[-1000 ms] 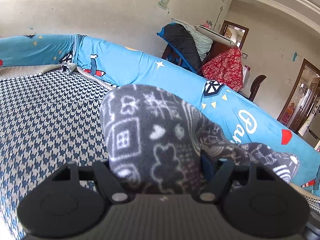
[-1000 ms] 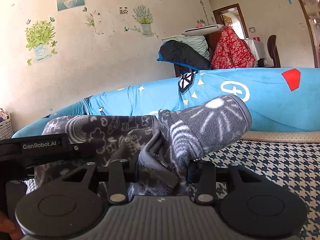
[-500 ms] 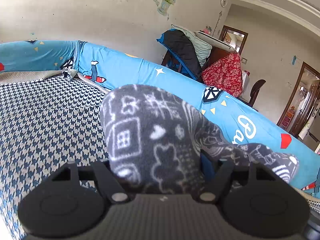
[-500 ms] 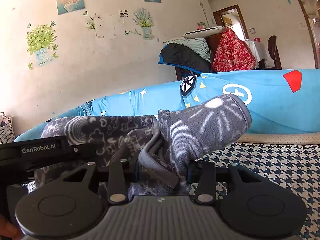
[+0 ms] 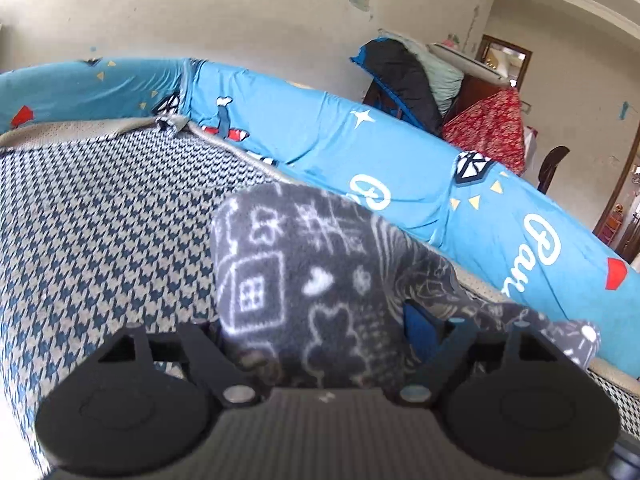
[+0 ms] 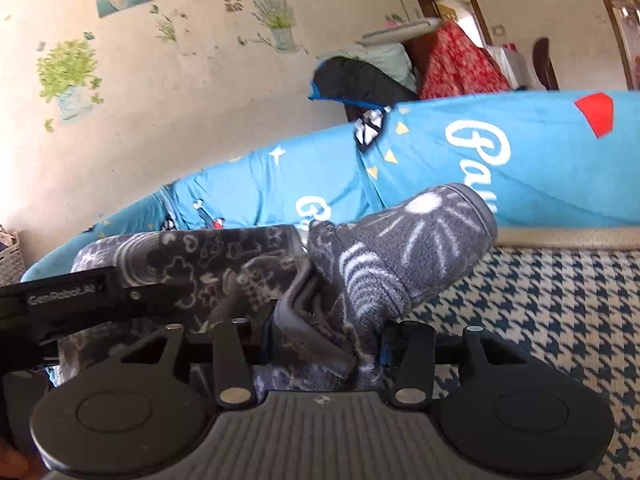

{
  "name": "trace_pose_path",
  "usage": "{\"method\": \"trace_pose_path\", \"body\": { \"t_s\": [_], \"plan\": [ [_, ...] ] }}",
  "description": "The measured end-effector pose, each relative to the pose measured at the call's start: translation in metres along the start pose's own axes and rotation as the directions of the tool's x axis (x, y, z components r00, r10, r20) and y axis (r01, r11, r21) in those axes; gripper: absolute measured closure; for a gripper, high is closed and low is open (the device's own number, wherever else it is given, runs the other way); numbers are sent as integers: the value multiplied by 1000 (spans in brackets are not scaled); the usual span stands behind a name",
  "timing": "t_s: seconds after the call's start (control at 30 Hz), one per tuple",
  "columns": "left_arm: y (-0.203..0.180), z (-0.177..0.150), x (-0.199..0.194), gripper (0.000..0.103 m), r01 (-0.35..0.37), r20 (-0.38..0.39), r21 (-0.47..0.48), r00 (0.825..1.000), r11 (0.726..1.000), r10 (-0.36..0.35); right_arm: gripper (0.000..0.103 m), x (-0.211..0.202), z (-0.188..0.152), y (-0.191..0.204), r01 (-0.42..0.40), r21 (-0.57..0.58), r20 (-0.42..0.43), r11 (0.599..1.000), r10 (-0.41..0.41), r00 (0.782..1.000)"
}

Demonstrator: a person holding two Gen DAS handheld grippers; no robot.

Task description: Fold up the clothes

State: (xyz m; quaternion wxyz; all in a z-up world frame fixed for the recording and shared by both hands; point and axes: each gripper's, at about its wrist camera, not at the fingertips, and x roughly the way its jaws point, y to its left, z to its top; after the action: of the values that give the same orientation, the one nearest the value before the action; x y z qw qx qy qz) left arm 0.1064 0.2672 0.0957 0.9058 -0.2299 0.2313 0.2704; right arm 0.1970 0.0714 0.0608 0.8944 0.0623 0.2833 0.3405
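A grey fleece garment printed with white doodles bulges up out of my left gripper. Its jaws are opening, and the cloth still fills the gap between them. In the right wrist view a cuffed sleeve of the same garment sticks out to the right of my right gripper. Those jaws are opening too, with bunched folds and a hem wedged between them. The fingertips of both grippers are hidden by cloth. The garment stretches between the two grippers just above the houndstooth bed cover. The left gripper's black casing shows at the left of the right wrist view.
A rolled bright blue quilt with white lettering borders the bed on its far side. Behind it, dark and red clothes are heaped on furniture against the wall. A doorway and a chair are at the right. A woven basket stands at the far left.
Both grippers have sunk a little toward the bed with the garment, and the room has shifted up in both views. The jaw arms of each stand slightly wider apart.
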Motion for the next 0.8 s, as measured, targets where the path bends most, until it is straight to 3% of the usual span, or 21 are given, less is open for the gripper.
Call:
{"method": "trace_pose_path", "body": {
  "t_s": [0.07,0.17,0.23,0.3,0.43,0.57,0.67,0.73,0.8],
  "plan": [
    [5,0,0,19,-33,9,-10,999,999,33,53,11,-5,-10,53,33,-88,998,-50,995],
    [9,4,-11,6,-74,93,7,993,997,73,43,9,-7,-25,49,98,-87,994,-40,995],
    [10,7,-16,5,-76,122,14,990,997,73,35,5,-5,-27,38,92,-82,995,-30,996],
    [11,6,-16,5,-69,110,12,992,998,67,29,2,-4,-27,59,68,-75,996,-54,996],
    [10,3,-14,5,-48,80,20,996,999,46,28,-8,0,-36,129,69,-25,989,-128,992],
    [0,-6,-11,5,-13,39,45,999,999,11,28,-12,6,-50,93,140,-23,986,-90,996],
    [-9,-13,-7,5,23,-1,65,1000,998,-23,28,-13,6,-49,117,138,21,984,-121,992],
    [-16,-18,-5,5,50,-23,91,999,995,-48,34,-14,6,-44,127,102,46,987,-132,990],
    [-24,-24,-4,5,72,-44,120,997,990,-68,56,-14,6,-39,99,84,54,992,-103,993]
  ]
}}
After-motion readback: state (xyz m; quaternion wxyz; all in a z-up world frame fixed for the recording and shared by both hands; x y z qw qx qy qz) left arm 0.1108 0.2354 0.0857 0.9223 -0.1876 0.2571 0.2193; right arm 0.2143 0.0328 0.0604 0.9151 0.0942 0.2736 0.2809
